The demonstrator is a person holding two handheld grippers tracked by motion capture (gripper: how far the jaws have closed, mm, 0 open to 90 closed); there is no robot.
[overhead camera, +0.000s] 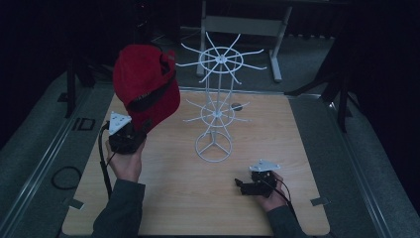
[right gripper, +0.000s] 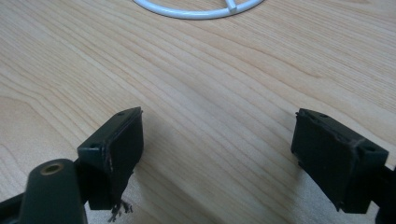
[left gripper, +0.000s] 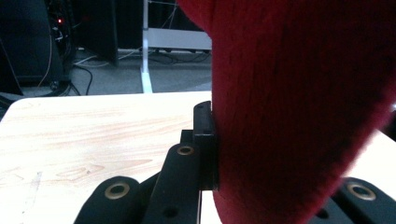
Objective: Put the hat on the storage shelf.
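A red cap with a black inner band is held up above the table's left side, and my left gripper is shut on its brim. In the left gripper view the red cap bulges across the right, pressed against one black jaw. A white wire rack with two tiers of spokes stands at the table's middle, just right of the cap. My right gripper rests low near the front right, open, its pads wide apart over bare wood. The rack's ring base lies beyond them.
The wooden table has dark grey floor all around. A white-legged stand is behind the table. A black cable loop lies on the floor at the left.
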